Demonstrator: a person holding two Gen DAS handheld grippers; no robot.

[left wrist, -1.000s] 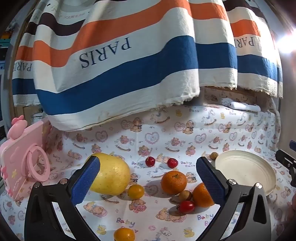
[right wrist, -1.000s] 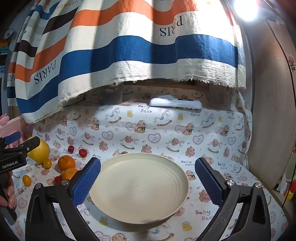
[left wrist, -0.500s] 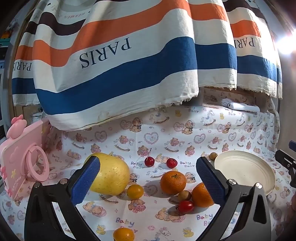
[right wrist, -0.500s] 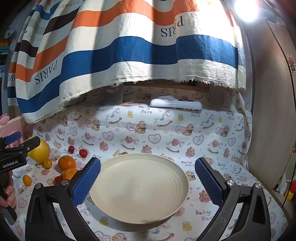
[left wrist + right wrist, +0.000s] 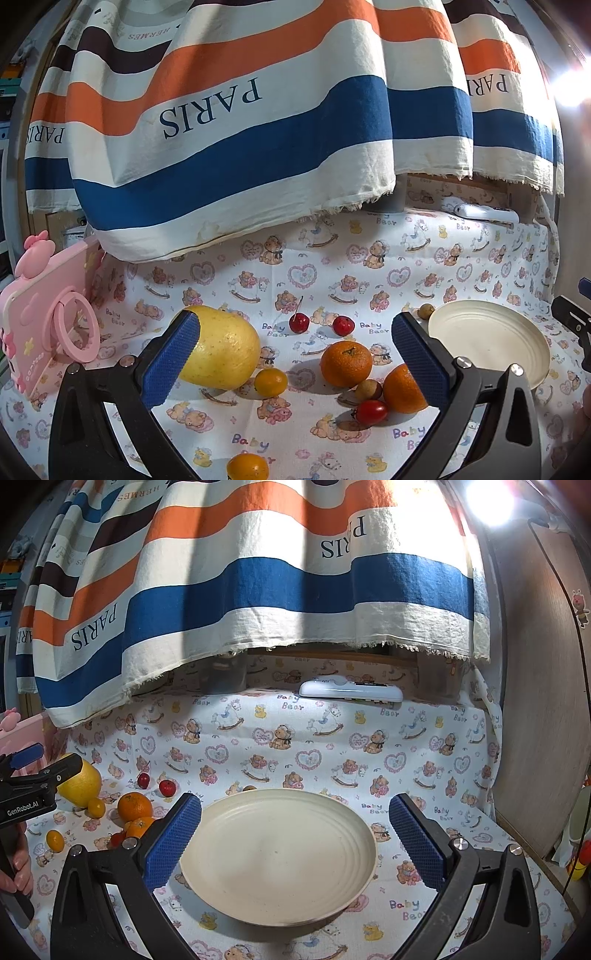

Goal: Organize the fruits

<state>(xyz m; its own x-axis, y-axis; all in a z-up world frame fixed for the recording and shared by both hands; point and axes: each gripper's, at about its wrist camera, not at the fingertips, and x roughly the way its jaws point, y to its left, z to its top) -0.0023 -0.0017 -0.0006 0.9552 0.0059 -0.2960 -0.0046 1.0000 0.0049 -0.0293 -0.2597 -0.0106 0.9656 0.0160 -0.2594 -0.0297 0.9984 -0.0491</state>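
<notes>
Little has shifted since the earlier frames: in the left wrist view the fruits sit slightly lower and nearer, while the right wrist view is almost unchanged; the left gripper (image 5: 295, 354) has its blue-padded fingers spread wide with nothing between them, hovering above the bear-printed tablecloth (image 5: 332, 258); just behind its left finger lies the large yellow pomelo (image 5: 225, 350), partly hidden by the pad; a small yellow-orange citrus (image 5: 270, 382) sits touching or just beside the pomelo's right side; ahead, between the fingers, a mandarin (image 5: 346, 363) stands alone, and farther ahead lie two red cherries (image 5: 299, 322) (image 5: 343, 325), near each other but apart; beside the right finger a second orange (image 5: 402, 389) is partly covered by the pad, with a brown longan (image 5: 368, 389) and a cherry tomato (image 5: 371, 411) just beside it; another small citrus (image 5: 247, 467) lies close under the gripper, at the bottom edge; beyond the right finger rests the cream plate (image 5: 491, 336), a small brownish fruit (image 5: 425, 311) at its far-left rim; a pink phone case (image 5: 48, 325) stands to the far left; the right gripper (image 5: 293, 834) is likewise spread open and holds nothing, the plate lying directly beneath and between its fingers; a striped cloth (image 5: 258, 590) hangs ahead, and a white remote-like device (image 5: 351, 692) lies beneath it at the table's far side.
</notes>
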